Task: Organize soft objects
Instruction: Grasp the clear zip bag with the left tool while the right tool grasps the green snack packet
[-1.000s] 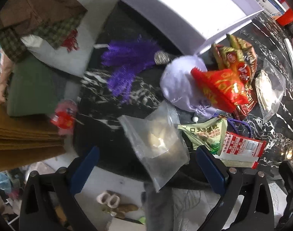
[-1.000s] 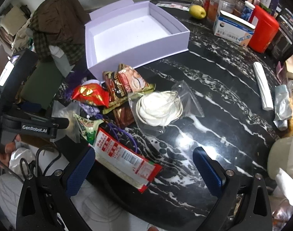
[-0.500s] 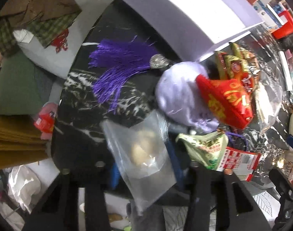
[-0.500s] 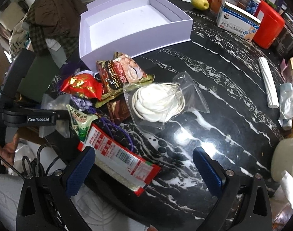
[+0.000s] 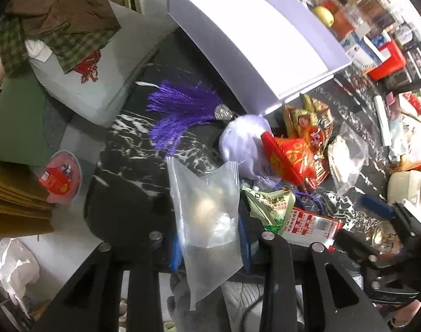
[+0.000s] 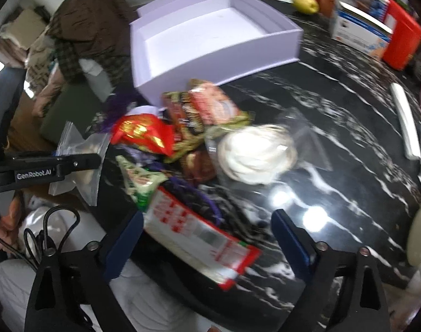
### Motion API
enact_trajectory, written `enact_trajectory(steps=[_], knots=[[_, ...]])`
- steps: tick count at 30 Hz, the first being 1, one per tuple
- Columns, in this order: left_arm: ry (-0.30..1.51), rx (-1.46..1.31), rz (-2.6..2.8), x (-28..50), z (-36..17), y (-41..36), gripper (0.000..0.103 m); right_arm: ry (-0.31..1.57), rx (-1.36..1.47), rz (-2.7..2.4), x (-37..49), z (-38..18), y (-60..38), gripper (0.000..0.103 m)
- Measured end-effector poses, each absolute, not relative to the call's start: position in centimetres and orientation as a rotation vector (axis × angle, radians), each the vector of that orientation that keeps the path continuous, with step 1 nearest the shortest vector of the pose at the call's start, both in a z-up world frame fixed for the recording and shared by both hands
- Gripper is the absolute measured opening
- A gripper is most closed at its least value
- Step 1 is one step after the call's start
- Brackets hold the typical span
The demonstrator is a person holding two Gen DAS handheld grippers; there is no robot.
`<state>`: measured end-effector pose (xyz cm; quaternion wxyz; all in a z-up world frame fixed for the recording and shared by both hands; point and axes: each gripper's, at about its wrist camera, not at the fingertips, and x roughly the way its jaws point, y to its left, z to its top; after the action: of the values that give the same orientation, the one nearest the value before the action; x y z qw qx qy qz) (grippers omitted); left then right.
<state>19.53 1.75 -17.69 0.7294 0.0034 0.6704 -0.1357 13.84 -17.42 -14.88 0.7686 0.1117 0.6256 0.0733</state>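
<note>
My left gripper [image 5: 210, 246] is shut on a clear zip bag [image 5: 207, 215] holding pale round pieces, lifted at the near edge of the black marble table [image 5: 127, 171]; the bag also shows in the right wrist view [image 6: 77, 163]. Beyond it lie a purple tassel [image 5: 180, 108], a lilac pouch [image 5: 243, 144], a red pouch [image 5: 288, 157] and snack packets [image 5: 312, 121]. An open lilac box [image 6: 207, 38] stands behind the pile. My right gripper [image 6: 207, 240] is open over a red-and-white packet [image 6: 196, 232], near a bag of white stuffing [image 6: 254, 157].
Folded clothes [image 5: 58, 27] and a pillow [image 5: 88, 83] lie to the left. A lemon [image 6: 306, 4], a tissue box [image 6: 360, 36] and a red container [image 6: 401, 44] stand at the table's back right. A white roll [image 6: 405, 121] lies at right.
My left gripper has closed from open onto the clear zip bag and lifted it. My right gripper has moved slightly forward toward the pile.
</note>
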Motion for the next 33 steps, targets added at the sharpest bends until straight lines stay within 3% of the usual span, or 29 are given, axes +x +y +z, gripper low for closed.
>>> enact_trajectory(steps=[13, 22, 29, 33], knots=[[1.463, -0.096, -0.281, 18.2, -17.2, 3.7, 0.032, 1.377, 0.371, 0.31, 17.9, -16.9, -14.3, 0.071], [1.473, -0.161, -0.229, 18.1, -18.4, 5.0, 0.032, 1.445, 0.347, 0.362, 18.2, -18.3, -10.3, 0.069], [1.476, -0.165, -0.217, 18.0, -18.6, 5.2, 0.032, 1.436, 0.303, 0.302, 19.1, -18.8, -8.6, 0.042], [1.473, -0.171, -0.215, 18.1, -18.4, 5.3, 0.032, 1.416, 0.289, 0.304, 19.1, -18.8, -8.4, 0.036]])
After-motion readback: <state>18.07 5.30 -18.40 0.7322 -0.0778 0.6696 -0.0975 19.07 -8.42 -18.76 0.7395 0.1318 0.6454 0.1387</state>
